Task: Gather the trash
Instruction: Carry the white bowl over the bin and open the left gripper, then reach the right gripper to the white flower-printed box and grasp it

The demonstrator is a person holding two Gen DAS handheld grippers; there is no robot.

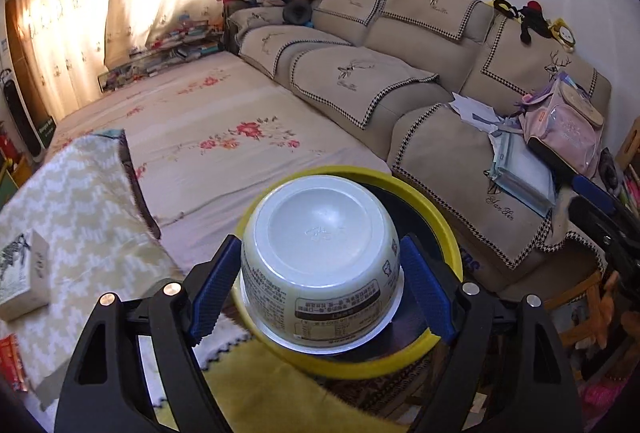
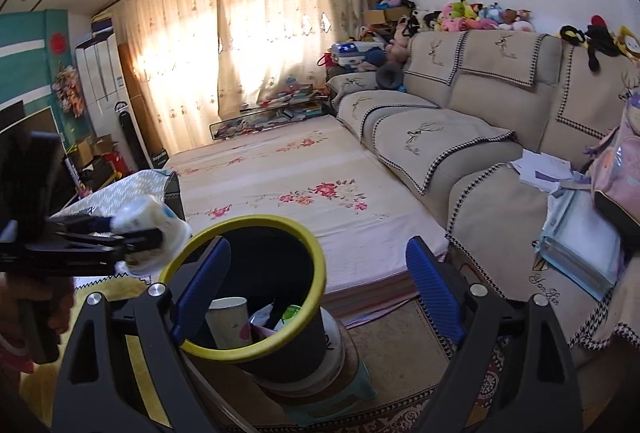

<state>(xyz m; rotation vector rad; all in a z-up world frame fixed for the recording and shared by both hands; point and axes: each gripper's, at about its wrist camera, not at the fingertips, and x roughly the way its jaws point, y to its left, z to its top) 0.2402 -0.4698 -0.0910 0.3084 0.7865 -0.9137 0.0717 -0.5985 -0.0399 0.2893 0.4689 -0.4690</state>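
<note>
Sunlit floral curtains (image 2: 224,45) back a cluttered living room, where a beige sofa with houndstooth-trimmed covers (image 1: 400,45) runs beside a low bed under a pink-flowered sheet (image 1: 224,129). From the left wrist view, the left gripper (image 1: 320,265) clamps an upturned cream plastic bowl with a printed label (image 1: 320,253) between its blue pads, directly over a black waste bin with a yellow rim (image 1: 440,209). Only the right wrist view looks into that bin (image 2: 280,261), showing a paper cup (image 2: 228,321) and wrappers inside; the right gripper (image 2: 316,289) stands wide and empty around its rim
</note>
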